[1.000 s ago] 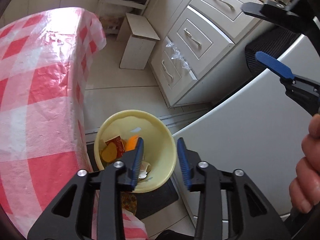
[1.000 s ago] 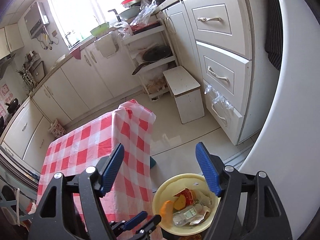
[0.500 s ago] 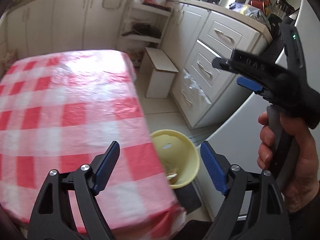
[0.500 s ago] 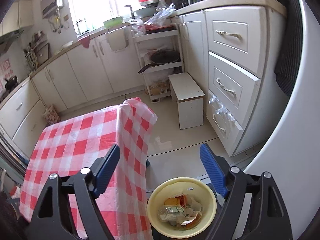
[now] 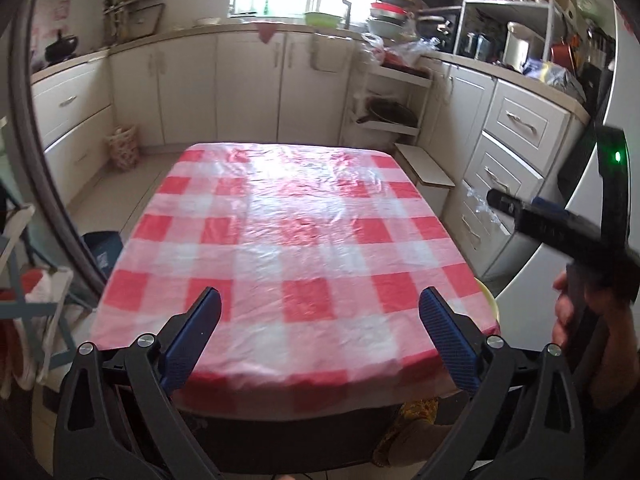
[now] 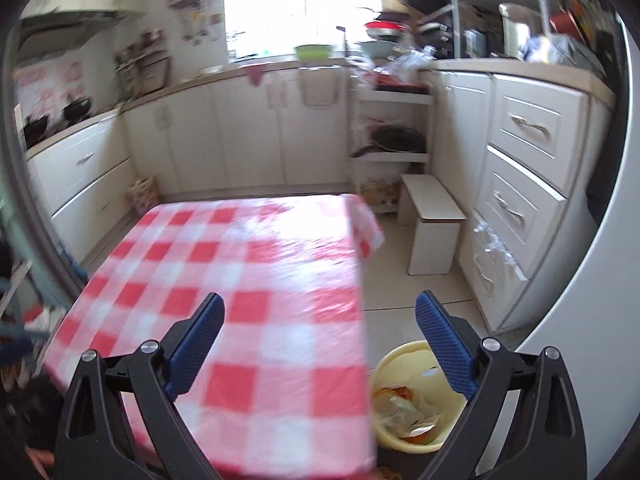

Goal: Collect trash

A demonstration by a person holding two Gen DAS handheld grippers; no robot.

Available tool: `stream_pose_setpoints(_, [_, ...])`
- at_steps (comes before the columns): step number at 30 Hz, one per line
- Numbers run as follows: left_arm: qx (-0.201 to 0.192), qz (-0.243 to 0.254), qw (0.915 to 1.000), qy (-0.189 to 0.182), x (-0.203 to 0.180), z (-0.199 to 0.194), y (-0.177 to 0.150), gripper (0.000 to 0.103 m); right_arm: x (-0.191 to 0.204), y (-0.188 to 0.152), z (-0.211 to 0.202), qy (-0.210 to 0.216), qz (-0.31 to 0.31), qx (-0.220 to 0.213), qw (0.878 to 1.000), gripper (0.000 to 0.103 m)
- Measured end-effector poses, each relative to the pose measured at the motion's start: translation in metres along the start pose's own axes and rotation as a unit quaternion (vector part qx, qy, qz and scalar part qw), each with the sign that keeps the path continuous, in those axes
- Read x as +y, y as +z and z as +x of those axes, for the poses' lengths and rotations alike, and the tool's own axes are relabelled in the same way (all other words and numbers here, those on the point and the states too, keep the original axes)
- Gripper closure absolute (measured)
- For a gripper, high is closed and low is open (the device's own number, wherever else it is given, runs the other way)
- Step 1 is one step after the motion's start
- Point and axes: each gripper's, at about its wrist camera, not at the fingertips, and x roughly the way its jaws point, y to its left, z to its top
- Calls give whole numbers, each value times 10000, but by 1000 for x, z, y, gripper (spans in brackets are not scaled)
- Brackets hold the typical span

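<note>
A yellow bin (image 6: 404, 364) stands on the floor beside the table's right side, with wrappers and scraps (image 6: 400, 408) inside; in the left wrist view only a sliver of its rim (image 5: 489, 296) shows past the table corner. My left gripper (image 5: 322, 308) hovers over the near edge of the red-and-white checked tablecloth (image 5: 288, 240), jaws opening wide, nothing between them. My right gripper (image 6: 320, 312) hangs above the table's right edge and the bin, jaws also opening, holding nothing. It appears at the right of the left wrist view (image 5: 520, 208) in a hand.
White drawers (image 6: 520, 184) and a white fridge side (image 6: 580, 320) close in the right. A small white step stool (image 6: 432, 228) stands on the floor past the bin. An open shelf rack (image 6: 392, 128) with pans stands at the back; cabinets line the far wall.
Both grippers swung away from over the bin toward the table and tilted up, so the tablecloth now fills both views. Both pairs of jaws spread wider, the left by much more.
</note>
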Motion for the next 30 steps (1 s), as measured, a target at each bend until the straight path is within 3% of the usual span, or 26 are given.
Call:
stream_pose_setpoints(8, [-107,138,9998,72,36,-51,-20,8,48,-21,-70,84,180,-564,9982,10])
stream_pose_setpoints(14, [-203,36,9998,9,48,-81,-28,8,86,-15,-125,364,93,-399,9985,9])
stream_pose_setpoints(18, [-304,-11,9995,48,56,-103,-33,8,101,-30,-152,571,344,-268,9974,8])
stream_pose_setpoints(23, [-248,-71,9995,174,64,-109,-41,8,115,-63,-170,557,381,-330,9972,8])
stream_pose_setpoints(30, [-294,-47,9994,198,61,-119,-47,8,111,-71,-177,469,590,-401,9964,8])
